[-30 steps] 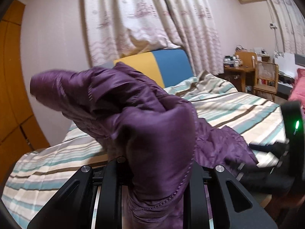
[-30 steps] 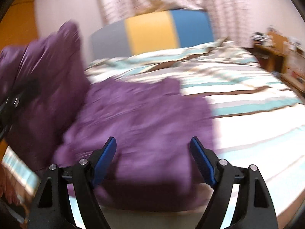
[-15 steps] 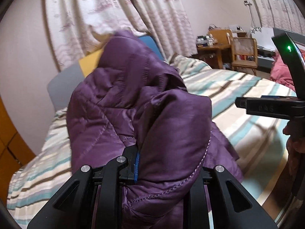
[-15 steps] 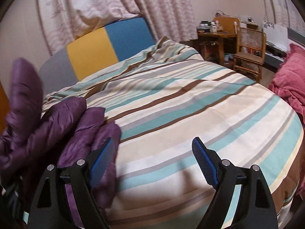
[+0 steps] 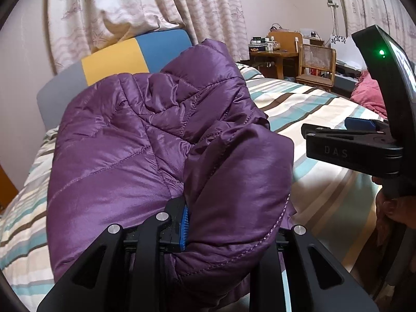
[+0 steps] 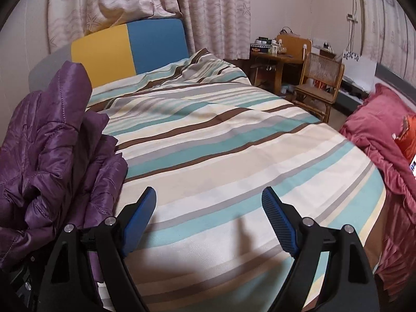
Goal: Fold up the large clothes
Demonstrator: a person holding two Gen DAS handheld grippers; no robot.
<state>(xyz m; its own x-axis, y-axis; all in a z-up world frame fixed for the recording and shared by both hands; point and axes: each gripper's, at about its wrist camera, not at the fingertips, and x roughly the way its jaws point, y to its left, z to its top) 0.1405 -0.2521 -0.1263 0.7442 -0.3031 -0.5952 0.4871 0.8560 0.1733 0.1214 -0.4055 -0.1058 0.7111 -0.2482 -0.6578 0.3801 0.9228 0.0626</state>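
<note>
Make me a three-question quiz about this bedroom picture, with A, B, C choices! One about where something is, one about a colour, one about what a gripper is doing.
1. Where is the wicker chair?
A. beside the wooden desk
B. on the bed
C. behind the headboard

2. What colour is the puffy jacket?
A. red
B. purple
C. green

3. How is the right gripper?
A. shut on the jacket
B. shut on a pillow
C. open, holding nothing

Answers: 1 A, it stands next to the desk; 2 B, the quilted fabric is purple; 3 C, its blue pads stand wide apart over the striped bed cover.
</note>
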